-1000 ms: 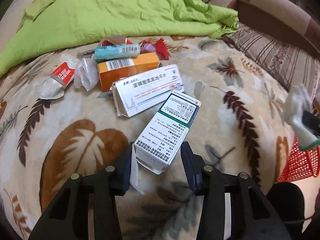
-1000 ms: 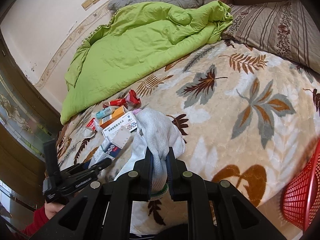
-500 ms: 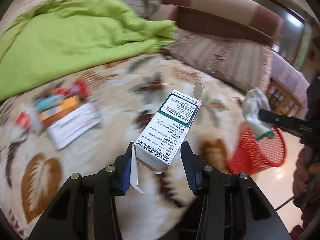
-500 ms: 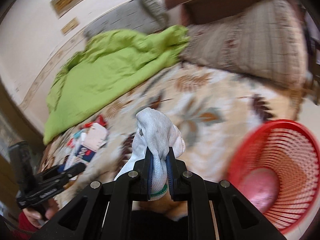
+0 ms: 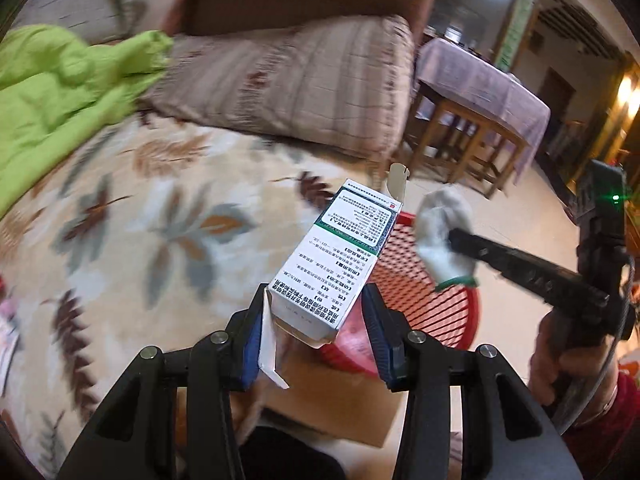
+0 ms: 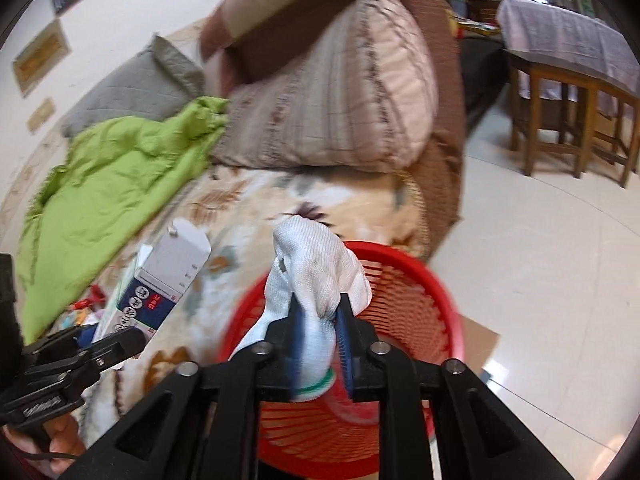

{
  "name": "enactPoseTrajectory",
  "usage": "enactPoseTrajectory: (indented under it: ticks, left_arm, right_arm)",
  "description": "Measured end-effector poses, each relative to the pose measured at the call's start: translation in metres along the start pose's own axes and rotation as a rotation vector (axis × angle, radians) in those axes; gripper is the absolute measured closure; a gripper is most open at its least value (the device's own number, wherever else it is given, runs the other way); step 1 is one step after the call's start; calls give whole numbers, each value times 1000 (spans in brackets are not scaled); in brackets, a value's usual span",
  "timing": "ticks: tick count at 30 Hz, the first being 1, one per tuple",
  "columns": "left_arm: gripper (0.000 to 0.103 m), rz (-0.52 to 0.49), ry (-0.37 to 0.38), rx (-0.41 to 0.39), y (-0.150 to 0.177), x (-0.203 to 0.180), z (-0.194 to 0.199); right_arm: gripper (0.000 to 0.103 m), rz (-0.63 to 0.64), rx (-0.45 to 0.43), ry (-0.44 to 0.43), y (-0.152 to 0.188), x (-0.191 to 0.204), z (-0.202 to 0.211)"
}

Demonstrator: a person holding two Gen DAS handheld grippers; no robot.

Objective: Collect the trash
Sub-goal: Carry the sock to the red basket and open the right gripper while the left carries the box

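Leaf-patterned bedding (image 5: 132, 216) fills the left of both views, with pale floor tiles (image 6: 540, 264) to the right and a red mesh basket (image 6: 404, 320) standing on the floor at the bed's edge.

A white glove (image 6: 316, 280) with a green cuff band is pinched between the fingers of the right gripper (image 6: 320, 340), hanging directly above the basket's mouth. The left gripper (image 5: 316, 332) is clamped on the lower end of a white medicine box (image 5: 336, 264) with its flaps open, held above the bed's edge with its far end reaching over the basket's near rim.

The step in hand looks like the carry to the bin, nearly finished for the glove. The next move probably calls for the right fingers to part so the glove drops in, while the box likely needs to travel a little further over the opening before the left lets go.

Only the right wrist view shows the basket's interior, where something pale lies blurred at the bottom, and the leftover litter (image 6: 86, 308) on the bed beyond the box. Only the left wrist view shows the hand (image 5: 560, 356) and red sleeve (image 5: 608, 432) behind the right gripper, and brown cardboard (image 5: 340, 408) lying under the basket.
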State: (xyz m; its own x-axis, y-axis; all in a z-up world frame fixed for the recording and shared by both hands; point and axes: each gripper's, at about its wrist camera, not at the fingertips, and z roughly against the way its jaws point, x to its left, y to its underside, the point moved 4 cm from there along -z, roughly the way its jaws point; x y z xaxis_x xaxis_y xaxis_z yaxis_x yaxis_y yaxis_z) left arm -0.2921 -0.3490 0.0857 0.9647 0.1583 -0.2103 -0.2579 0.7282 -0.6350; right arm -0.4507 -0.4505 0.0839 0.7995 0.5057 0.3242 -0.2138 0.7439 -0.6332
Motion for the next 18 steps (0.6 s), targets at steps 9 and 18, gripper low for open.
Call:
enactPoseTrajectory:
  ticks: [9,18]
  left_arm:
    - [35,77,-6,11,7,14,2]
    - [35,170,-171,-52,51,89,65]
  right_arm:
    - [56,-9,-41,-19,-1,-2,7]
    - [56,105,-75,-40,4,61,-3]
